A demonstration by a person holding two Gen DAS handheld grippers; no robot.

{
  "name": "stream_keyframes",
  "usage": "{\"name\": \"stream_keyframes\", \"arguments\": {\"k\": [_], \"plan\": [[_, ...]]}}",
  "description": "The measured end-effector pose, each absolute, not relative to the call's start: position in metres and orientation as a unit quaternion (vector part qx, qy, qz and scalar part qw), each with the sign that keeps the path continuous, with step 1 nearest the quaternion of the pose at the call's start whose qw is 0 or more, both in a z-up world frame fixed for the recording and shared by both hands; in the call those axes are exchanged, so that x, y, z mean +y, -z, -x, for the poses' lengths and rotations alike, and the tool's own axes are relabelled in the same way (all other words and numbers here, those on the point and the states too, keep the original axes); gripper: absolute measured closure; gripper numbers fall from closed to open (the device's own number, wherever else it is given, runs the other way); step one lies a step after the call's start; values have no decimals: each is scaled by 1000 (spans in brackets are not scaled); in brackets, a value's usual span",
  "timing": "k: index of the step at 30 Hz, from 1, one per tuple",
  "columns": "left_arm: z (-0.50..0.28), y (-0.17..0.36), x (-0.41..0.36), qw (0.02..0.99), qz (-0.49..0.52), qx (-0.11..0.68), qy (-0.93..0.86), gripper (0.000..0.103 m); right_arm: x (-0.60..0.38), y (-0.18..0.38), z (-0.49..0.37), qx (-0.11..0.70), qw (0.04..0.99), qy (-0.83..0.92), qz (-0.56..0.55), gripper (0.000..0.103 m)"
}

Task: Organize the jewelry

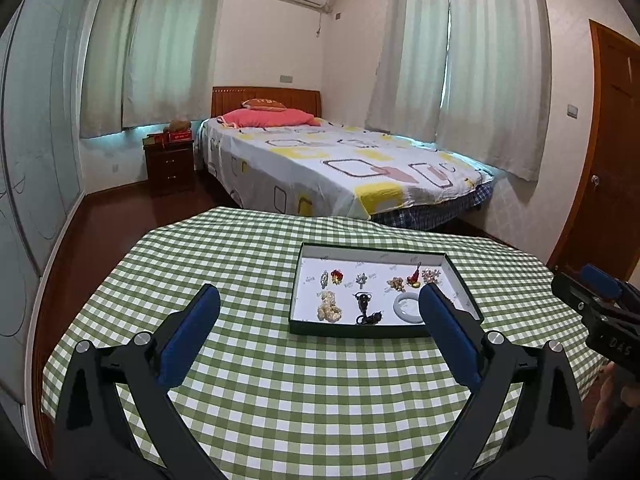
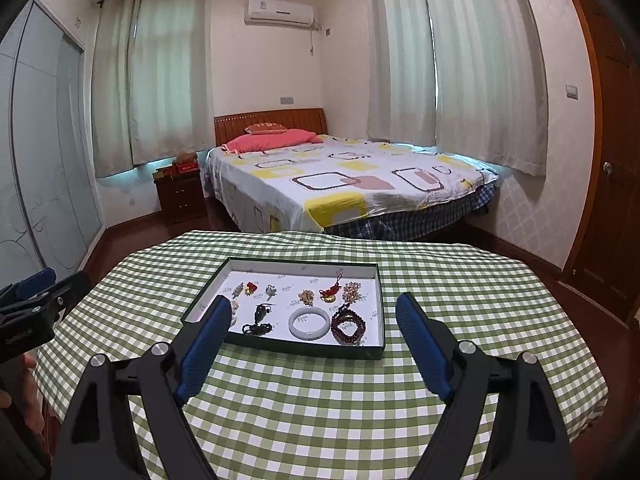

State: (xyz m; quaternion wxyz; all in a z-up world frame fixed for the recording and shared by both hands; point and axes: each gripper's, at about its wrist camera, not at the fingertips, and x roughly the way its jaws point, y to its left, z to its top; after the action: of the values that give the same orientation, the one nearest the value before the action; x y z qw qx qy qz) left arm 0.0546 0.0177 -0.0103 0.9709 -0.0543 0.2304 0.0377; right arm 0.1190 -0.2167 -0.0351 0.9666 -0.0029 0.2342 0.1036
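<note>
Tray (image 2: 280,350) sits mid-table, checked cloth (image 2: 320,420) bare around it, each hand-held gripper, left (image 1: 320,304) and right (image 2: 314,312), spread wide, empty

Left view: gripper fingers (image 1: 448,332) hide the bead bracelet; small charms (image 1: 362,279) unreadable

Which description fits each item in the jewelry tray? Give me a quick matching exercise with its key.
Items:
1. white bangle
2. dark red bead strand
3. pearl cluster
4. red knot charm

Descriptions:
A. front row, right end of the tray
B. back row, with a gold piece
C. front row, left end
D. front row, just left of the bead strand

Pairs: 1-D, 2-A, 3-C, 4-B
</note>
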Motion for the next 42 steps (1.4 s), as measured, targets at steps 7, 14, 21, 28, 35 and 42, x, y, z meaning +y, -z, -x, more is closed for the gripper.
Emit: {"name": "stream_keyframes", "arguments": {"k": [7, 14, 21, 28, 35, 42], "plan": [[-50, 8, 16, 972, 55, 226, -33, 6, -217, 33, -114, 229, 968, -103, 3, 21], [-49, 8, 15, 972, 55, 226, -31, 6, -216, 32, -112, 228, 968, -103, 4, 21], [-50, 9, 16, 971, 57, 228, -31, 6, -217, 30, -110, 225, 969, -101, 3, 21], [-51, 9, 15, 971, 57, 230, -30, 6, -218, 31, -111, 227, 969, -102, 4, 21], [-51, 9, 15, 971, 58, 230, -31, 6, -217, 31, -111, 226, 969, -102, 3, 21], [-50, 10, 15, 971, 59, 230, -31, 6, -217, 31, -112, 227, 969, -101, 4, 21]]}}
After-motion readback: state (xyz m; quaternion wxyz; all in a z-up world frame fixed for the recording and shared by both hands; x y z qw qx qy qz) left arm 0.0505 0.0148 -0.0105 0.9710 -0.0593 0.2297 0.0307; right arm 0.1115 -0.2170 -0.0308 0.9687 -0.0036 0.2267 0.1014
